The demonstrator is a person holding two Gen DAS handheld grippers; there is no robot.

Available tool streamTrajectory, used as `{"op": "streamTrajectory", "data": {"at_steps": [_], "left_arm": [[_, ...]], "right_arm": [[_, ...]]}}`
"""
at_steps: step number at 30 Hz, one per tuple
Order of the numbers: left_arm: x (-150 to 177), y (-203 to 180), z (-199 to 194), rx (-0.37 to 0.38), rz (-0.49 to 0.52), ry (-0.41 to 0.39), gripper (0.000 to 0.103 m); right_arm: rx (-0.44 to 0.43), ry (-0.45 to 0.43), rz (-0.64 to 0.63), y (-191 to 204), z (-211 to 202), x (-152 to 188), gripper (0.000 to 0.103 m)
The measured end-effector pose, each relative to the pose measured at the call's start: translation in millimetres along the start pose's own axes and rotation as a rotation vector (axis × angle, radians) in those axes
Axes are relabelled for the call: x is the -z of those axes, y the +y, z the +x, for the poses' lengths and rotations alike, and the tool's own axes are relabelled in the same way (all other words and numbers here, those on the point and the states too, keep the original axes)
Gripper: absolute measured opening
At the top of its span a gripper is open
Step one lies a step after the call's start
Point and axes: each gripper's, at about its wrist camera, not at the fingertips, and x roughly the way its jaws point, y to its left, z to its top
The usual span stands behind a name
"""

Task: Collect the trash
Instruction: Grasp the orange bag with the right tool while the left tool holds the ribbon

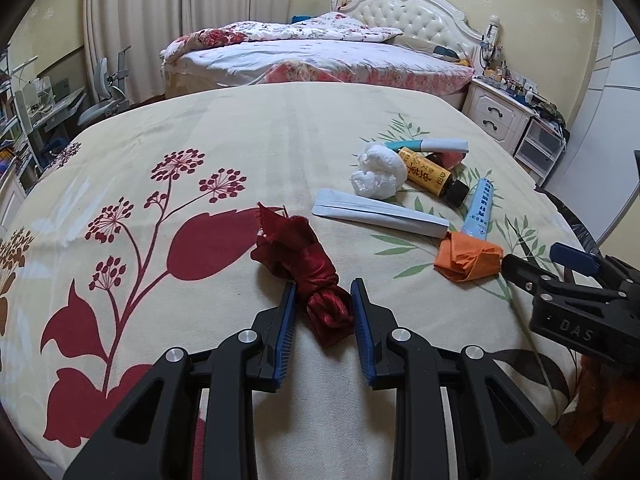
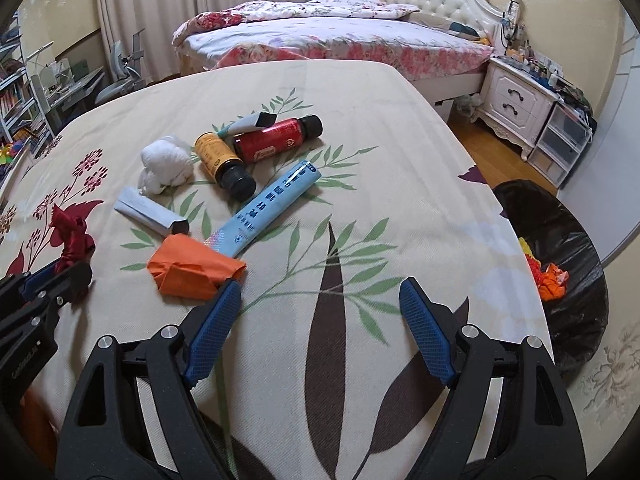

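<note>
A dark red satin cloth bundle [image 1: 320, 292] lies on the floral tablecloth [image 1: 240, 140], and my left gripper [image 1: 323, 285] is shut on its near end. In the right wrist view the same bundle [image 2: 72, 236] shows at the far left. My right gripper [image 2: 320, 283] stands wide open over bare cloth with nothing between its fingers. Its left fingertip is just beside a crumpled orange paper wad [image 2: 192, 268]. Behind the wad lie a light blue tube [image 2: 276, 204], a flat grey carton [image 2: 150, 212], a white tissue ball [image 2: 166, 164], a yellow-label bottle [image 2: 224, 160] and a red bottle [image 2: 276, 138].
A bin lined with a black bag [image 2: 560, 240] stands on the floor off the table's right edge, with orange and yellow scraps inside. Beyond the table are a bed [image 2: 340, 40] and a white nightstand [image 2: 516, 100]. A desk and chair stand at the far left.
</note>
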Motion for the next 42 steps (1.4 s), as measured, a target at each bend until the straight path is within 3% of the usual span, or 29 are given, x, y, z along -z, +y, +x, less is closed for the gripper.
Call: {"op": "streamTrajectory", "data": {"at_steps": [14,21,28,31,42], "left_arm": [[0,27,-4,-0.032,-0.052,-0.006,0.028],[0,29,-5,-0.027,-0.054,-0.009,0.028],[-1,29,-5,-0.02,-0.053,-0.01,0.028],[-1,29,-5,-0.019,-0.054,-0.01,0.028],[-2,17,-8,0.001,-0.036,-0.014,0.028]], "right_arm": [[-0.089,-0.025,-0.052,48,-2,-13,0.083],[-0.07,0.003,-0.077,58,9,-12,0.083],[-0.065,-0.016,-0.091,54,4,-5,0.061],[-0.066,-0.018,-0.088,52,2,-4,0.057],[-0.068,-0.023,-0.062,43,-2,0,0.056]]}}
